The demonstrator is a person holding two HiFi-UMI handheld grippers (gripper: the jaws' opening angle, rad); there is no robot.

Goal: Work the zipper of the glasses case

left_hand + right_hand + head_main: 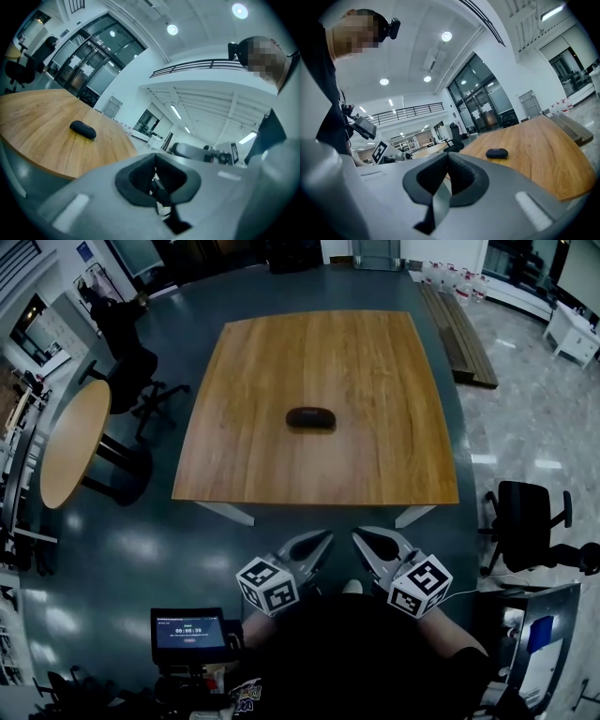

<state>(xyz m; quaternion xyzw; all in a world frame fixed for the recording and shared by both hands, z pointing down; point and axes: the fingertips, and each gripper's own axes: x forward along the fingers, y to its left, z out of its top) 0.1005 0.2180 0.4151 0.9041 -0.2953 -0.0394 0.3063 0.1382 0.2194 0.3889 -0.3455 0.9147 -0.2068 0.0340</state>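
A black oval glasses case [310, 417] lies closed near the middle of the square wooden table [244, 456]. It also shows far off in the left gripper view as the case [83, 130] and in the right gripper view as the case [497, 153]. My left gripper [327, 536] and right gripper [357, 536] hang side by side in front of the table's near edge, well short of the case. Both are shut with nothing between their jaws. The left gripper [156, 161] and the right gripper [447, 159] point level toward the table.
A round wooden table [73, 442] and a black office chair [131, 381] stand to the left. Another black chair [525, 517] sits at the right. A small screen [189, 632] is low at the left. Wooden pallets [464, 334] lie beyond the table's right corner.
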